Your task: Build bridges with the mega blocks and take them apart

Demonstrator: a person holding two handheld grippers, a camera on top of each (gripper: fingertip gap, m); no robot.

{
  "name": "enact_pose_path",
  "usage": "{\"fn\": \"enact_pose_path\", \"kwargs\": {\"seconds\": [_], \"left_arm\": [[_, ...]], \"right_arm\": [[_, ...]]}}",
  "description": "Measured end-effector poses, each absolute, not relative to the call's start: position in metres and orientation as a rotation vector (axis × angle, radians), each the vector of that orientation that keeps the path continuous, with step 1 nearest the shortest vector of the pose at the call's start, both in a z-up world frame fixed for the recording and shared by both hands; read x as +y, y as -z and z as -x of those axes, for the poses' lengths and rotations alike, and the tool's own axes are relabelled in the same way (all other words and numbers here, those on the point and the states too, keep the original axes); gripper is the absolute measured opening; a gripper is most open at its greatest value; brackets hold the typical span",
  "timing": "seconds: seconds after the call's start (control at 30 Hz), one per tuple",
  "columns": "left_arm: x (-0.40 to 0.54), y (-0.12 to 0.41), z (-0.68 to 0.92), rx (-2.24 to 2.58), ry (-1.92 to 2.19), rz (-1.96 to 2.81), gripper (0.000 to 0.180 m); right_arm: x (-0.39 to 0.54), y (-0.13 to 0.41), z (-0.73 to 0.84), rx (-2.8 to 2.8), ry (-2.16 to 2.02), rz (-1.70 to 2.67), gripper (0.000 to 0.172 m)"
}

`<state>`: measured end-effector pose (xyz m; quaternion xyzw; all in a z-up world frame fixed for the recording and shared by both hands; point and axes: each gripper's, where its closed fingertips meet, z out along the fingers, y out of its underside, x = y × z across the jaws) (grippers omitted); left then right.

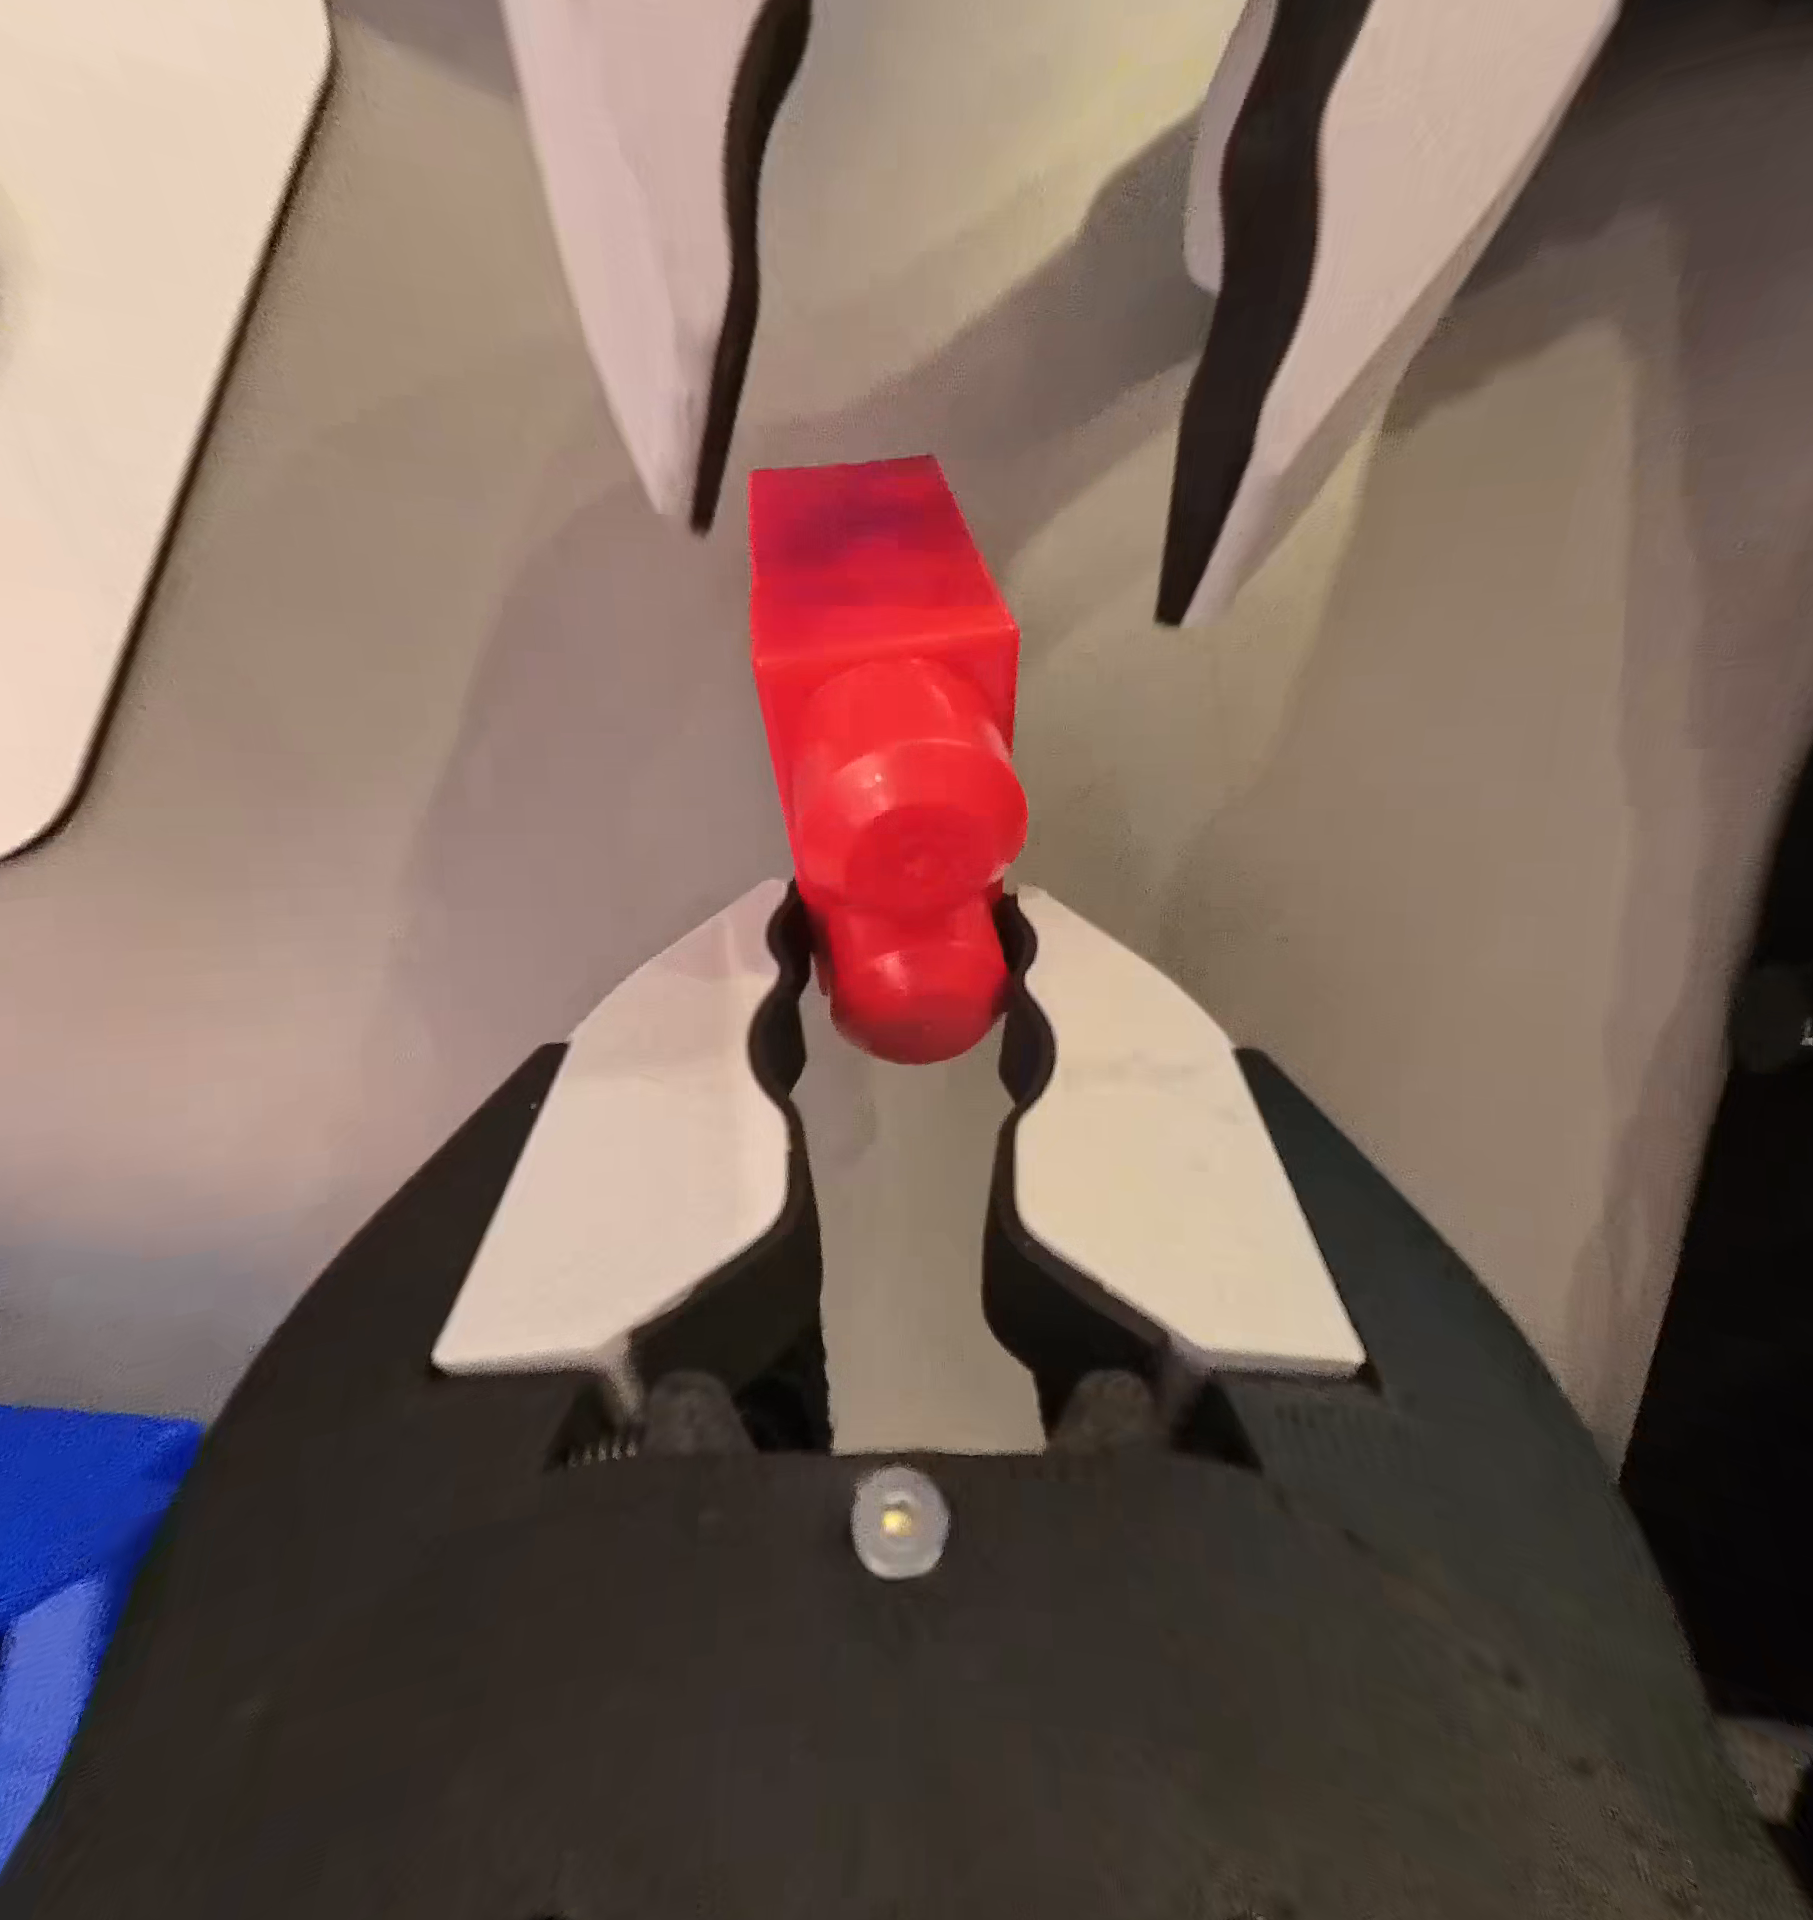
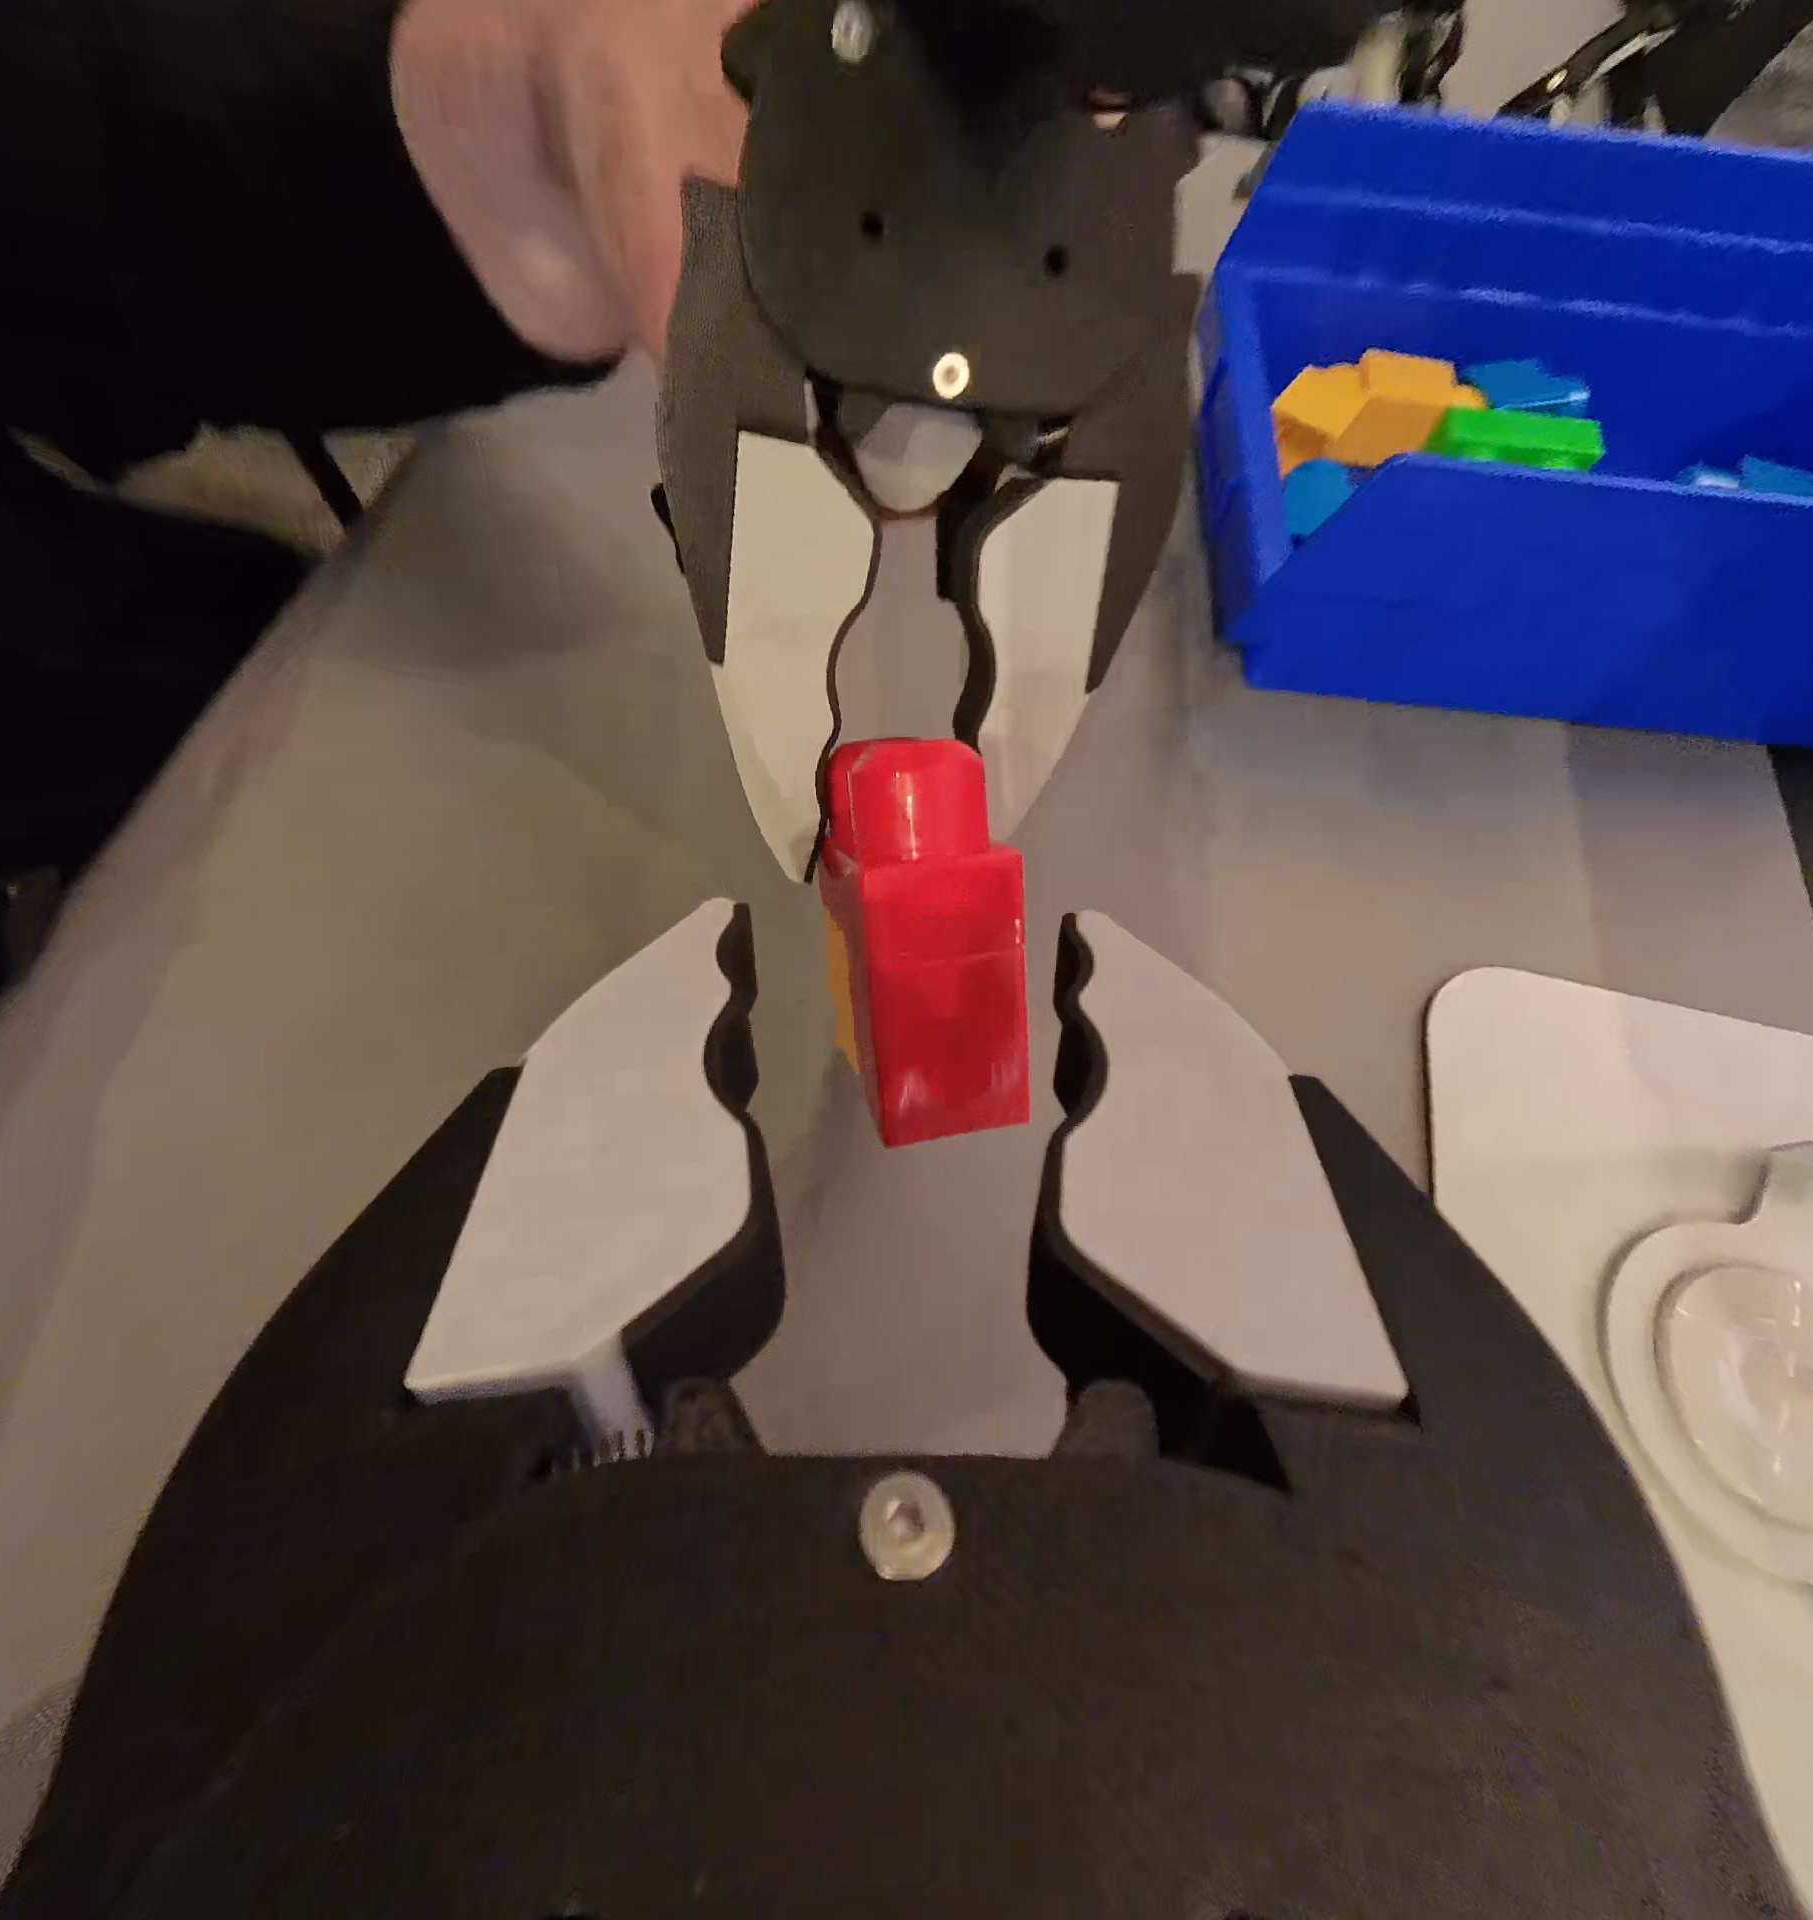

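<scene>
Left claw (image 1: 902, 956): it pinches the stud end of the red plastic building block (image 1: 881, 644). Both black wavy pads press on the sides of the block, one on each side.
Right claw (image 2: 902, 997): its two white fingers stand spread apart. The red block sits between them, but there is a gap on each side, so this claw is not gripping anything.
Red block: it is up in the air above the grey tabletop (image 2: 362, 831), held only by the left claw. It is long and thin, with round studs on the end near the left claw. Its flat end points at the right claw.
Orange bit (image 2: 840, 997): a small orange piece shows on one side of the red block, seen from the right wrist. It is too hidden to tell what it is.
Blue plastic bin (image 2: 1504, 603): it sits on the tabletop near the far right corner in the right wrist view. Inside it lie loose orange, green and blue blocks (image 2: 1401, 416).
White flat board (image 2: 1567, 1122): it lies on the tabletop by the right edge in the right wrist view, beside the right claw. A clear plastic piece (image 2: 1754, 1382) rests on it.
Hand (image 2: 559, 177): a person's hand holds the left claw from behind. It looks blurry.
</scene>
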<state>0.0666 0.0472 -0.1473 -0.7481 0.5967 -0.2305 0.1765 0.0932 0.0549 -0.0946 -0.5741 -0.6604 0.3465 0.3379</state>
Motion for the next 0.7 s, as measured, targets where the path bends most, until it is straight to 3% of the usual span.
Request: {"fn": "enact_pose_path", "kwargs": {"seconds": [0.37,0.5,0.6,0.7], "left_arm": [[0.039,0.145,-0.076,1.921,0.508,2.109,0.034],[0.050,0.123,-0.083,1.748,0.636,1.996,0.035],[0.058,0.100,-0.089,1.513,0.838,1.890,0.054],[0.063,0.085,-0.097,1.331,0.964,1.771,0.053]], "right_arm": [[0.043,0.112,-0.089,-1.879,-0.799,1.467,0.036],[0.053,0.088,-0.090,-1.690,-0.985,1.444,0.036],[0.067,0.061,-0.093,-1.425,-1.213,1.402,0.036],[0.075,0.048,-0.095,-1.205,-1.428,1.357,0.036]]}}
